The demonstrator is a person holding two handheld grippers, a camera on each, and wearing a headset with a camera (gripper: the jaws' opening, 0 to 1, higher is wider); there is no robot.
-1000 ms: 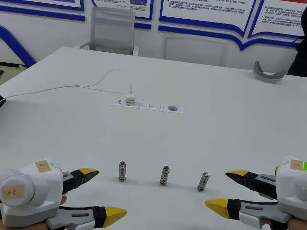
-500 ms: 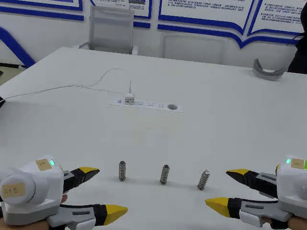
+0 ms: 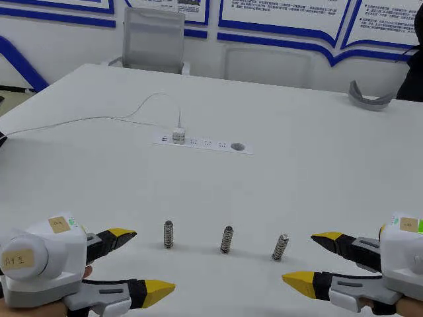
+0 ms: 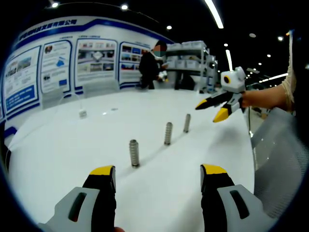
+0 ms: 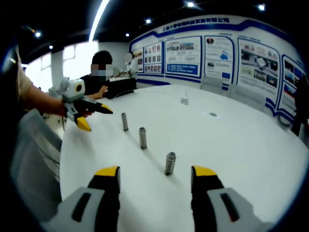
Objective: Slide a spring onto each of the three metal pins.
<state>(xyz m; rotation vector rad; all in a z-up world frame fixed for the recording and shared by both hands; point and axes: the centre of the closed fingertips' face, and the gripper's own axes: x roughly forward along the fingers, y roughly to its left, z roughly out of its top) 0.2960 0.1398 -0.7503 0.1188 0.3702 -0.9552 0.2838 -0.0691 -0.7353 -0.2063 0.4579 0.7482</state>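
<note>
Three metal pins stand in a row on the white table, each with a spring around it: the left pin [image 3: 168, 234] [image 4: 133, 152] [image 5: 124, 122], the middle pin [image 3: 227, 240] [image 4: 168, 133] [image 5: 143, 137] and the right pin [image 3: 280, 247] [image 4: 187, 123] [image 5: 170, 163]. My left gripper [image 3: 139, 260] [image 4: 158, 170] [image 5: 94, 116] is open, low at the left of the row, with nothing between its yellow-tipped fingers. My right gripper [image 3: 311, 258] [image 5: 155, 171] [image 4: 212, 109] is open at the right of the row, likewise holding nothing.
A power strip [image 3: 202, 142] with a white plug and cable [image 3: 99, 119] lies mid-table. A grey curved object [image 3: 370, 100] rests at the far right edge. A grey chair [image 3: 154, 39] stands behind the table. People sit beyond the table in the gripper views.
</note>
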